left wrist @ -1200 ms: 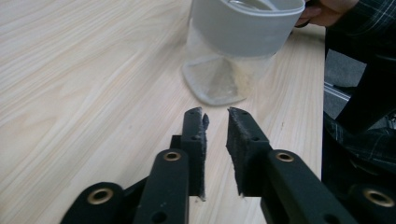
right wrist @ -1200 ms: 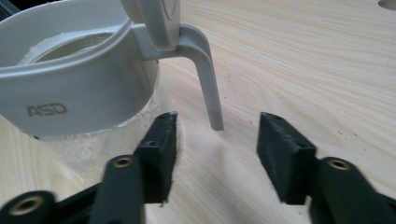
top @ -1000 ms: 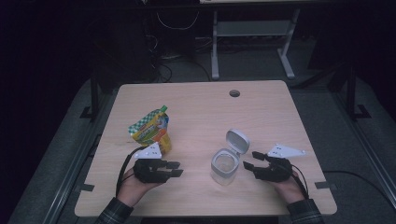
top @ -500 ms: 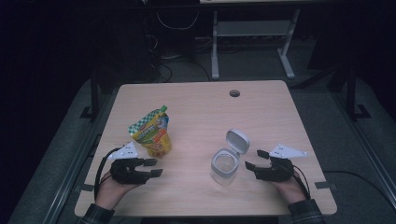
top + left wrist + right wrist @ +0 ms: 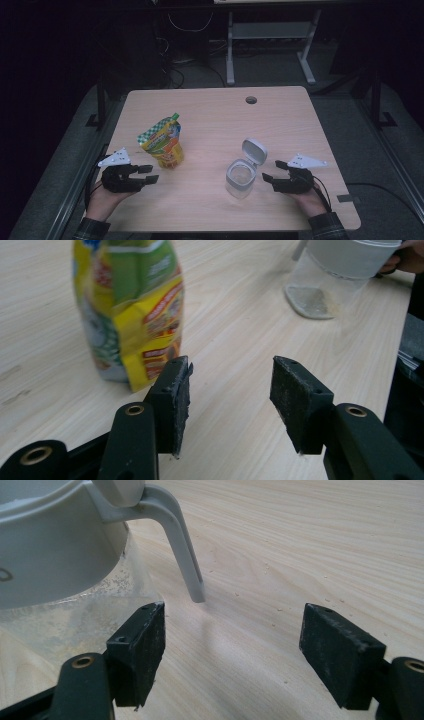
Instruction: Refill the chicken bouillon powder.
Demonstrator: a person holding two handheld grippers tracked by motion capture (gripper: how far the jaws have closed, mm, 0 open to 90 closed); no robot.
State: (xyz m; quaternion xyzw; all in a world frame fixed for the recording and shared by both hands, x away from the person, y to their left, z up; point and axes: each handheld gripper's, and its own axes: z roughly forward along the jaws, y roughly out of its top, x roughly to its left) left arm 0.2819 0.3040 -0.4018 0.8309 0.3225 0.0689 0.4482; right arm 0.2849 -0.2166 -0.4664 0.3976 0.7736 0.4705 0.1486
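A yellow and green stand-up pouch [image 5: 162,141] with a green spout stands on the wooden table [image 5: 215,115], left of centre. My left gripper [image 5: 149,174] is open just in front of and to the left of it, holding nothing; in the left gripper view the pouch [image 5: 131,310] rises beyond the left jaw of the gripper [image 5: 230,385]. A clear plastic jar [image 5: 240,177] with its white flip lid open stands right of centre. My right gripper [image 5: 272,171] is open beside the jar's right side, empty; the jar [image 5: 60,565] looms at the left of the right gripper [image 5: 232,640] view.
A round cable hole [image 5: 251,100] sits near the table's far edge. Beyond the table are a dark floor with cables and a white desk frame [image 5: 270,45]. Bare tabletop lies between the pouch and the jar.
My left gripper has let go of the pouch, drawn back left toward the table's near edge and opened. The pouch stays upright. The right gripper has barely moved.
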